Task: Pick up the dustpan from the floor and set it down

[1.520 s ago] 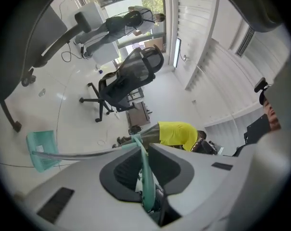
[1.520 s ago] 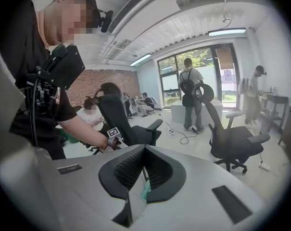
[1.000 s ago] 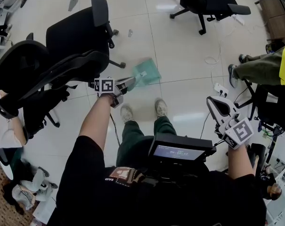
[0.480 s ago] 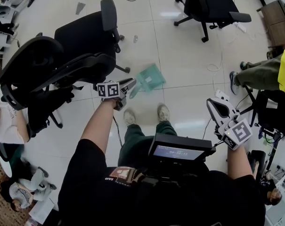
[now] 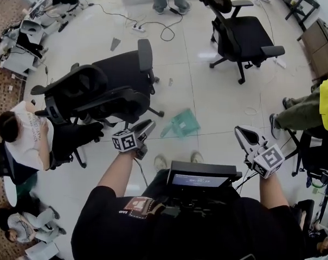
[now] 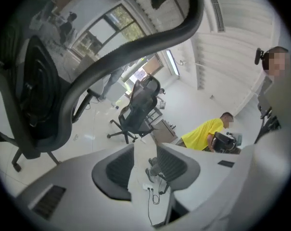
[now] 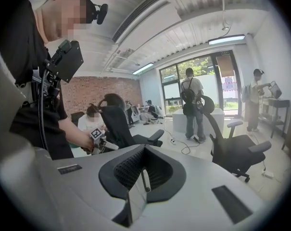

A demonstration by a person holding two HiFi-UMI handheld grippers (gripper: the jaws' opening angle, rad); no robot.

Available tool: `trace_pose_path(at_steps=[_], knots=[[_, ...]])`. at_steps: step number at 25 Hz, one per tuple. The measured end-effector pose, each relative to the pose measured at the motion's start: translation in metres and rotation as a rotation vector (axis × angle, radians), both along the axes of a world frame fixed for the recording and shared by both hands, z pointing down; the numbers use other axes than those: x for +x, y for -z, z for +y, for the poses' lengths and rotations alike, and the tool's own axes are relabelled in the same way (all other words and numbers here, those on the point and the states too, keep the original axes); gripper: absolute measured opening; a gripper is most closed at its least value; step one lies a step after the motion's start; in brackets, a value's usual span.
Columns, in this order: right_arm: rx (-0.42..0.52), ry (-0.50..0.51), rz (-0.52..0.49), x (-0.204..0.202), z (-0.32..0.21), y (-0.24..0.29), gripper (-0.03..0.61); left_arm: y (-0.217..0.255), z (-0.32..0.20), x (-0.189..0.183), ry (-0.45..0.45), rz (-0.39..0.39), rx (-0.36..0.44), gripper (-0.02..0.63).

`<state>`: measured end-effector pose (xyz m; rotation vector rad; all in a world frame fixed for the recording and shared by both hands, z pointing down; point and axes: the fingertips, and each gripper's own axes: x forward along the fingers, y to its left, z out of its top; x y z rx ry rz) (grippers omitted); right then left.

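Teal plastic dustpan (image 5: 182, 124) lies on the pale tiled floor (image 5: 223, 99), just ahead of the shoes (image 5: 160, 162) and near the base of a black office chair (image 5: 115, 85). From my end, the left hand-held gripper (image 5: 148, 125) is not on it. Its jaws have just been opening and stand parted, with only the room showing between them. The right hand-held gripper (image 5: 243, 134) hangs well off to the right, jaws together, holding nothing.
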<state>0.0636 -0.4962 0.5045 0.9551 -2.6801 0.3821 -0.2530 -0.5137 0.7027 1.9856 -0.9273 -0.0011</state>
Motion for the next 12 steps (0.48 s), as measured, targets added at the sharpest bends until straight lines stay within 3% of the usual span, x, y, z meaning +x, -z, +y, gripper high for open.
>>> trace_pose_path(at_steps=[5, 12], knots=[[0.078, 0.099, -0.071, 0.011, 0.005, 0.062, 0.009, 0.113, 0.053, 0.029, 0.078, 0.054, 0.137, 0.171], [0.127, 0.284, -0.122, 0.021, 0.057, 0.112, 0.009, 0.214, 0.166, 0.054, 0.31, 0.079, 0.276, 0.08]])
